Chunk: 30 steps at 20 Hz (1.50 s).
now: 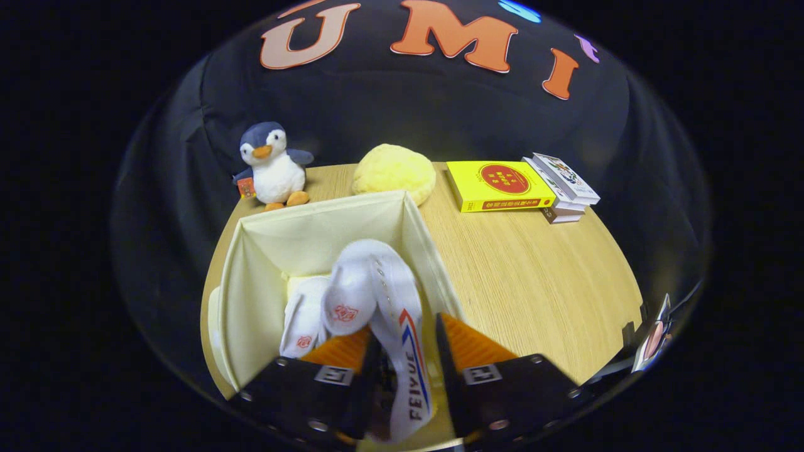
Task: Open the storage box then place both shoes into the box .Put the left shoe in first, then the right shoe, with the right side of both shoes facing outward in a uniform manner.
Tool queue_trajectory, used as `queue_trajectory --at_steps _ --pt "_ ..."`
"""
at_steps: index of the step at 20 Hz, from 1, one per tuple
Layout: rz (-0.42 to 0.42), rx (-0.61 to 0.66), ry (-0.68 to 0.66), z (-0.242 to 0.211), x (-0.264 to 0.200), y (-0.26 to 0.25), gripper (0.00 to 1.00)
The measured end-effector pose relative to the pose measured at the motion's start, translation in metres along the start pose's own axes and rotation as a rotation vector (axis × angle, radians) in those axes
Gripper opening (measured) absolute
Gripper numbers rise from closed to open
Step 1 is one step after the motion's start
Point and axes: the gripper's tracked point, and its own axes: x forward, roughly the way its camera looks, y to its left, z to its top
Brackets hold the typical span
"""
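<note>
The tool [405, 370] pinches a white shoe [383, 301] between its two fingers, gripping the side wall near the heel, with the toe pointing ahead and down into the open storage box [251, 276]. This shoe shows a red and blue stripe on the side turned toward the box's right wall. A second white shoe [303, 320] already lies on the floor of the box, just left of the held one and near the left wall, so the first placement appears complete and the step in hand is judged to be lowering the second shoe beside it. The next move calls for easing the held shoe down until its sole rests on the box floor, keeping it parallel to the first and its striped side outward, then spreading the fingers to release. The box stands on a wooden tabletop [534, 276]; beyond it sit a plush penguin [271, 166], a yellow cushion [394, 172] and a stack of books [524, 185].
</note>
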Motion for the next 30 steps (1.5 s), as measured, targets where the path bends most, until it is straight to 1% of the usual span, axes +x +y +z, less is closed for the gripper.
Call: queue_trajectory --at_steps 1,2,4,6,8,11,15,19,21,25,30 --pt "0.002 -0.023 -0.027 0.003 -0.01 0.001 0.66" --pt "-0.004 -0.06 -0.04 0.004 -0.017 -0.001 0.77" --pt "0.008 -0.083 -0.056 0.006 -0.029 -0.001 0.93" --pt "0.03 -0.068 -0.072 0.011 -0.037 -0.002 0.99" --pt "0.037 -0.046 -0.101 0.021 -0.048 -0.013 1.0" --pt "0.039 -0.013 -0.176 0.05 -0.067 -0.037 0.99" --pt "0.026 0.03 -0.292 0.092 -0.097 -0.081 0.99" --pt "0.051 0.062 -0.388 0.125 -0.122 -0.119 0.99" --pt "0.076 0.079 -0.432 0.138 -0.135 -0.137 0.99" --pt "0.097 0.078 -0.513 0.154 -0.156 -0.182 0.99" --pt "0.133 0.113 -0.575 0.16 -0.172 -0.229 0.99"
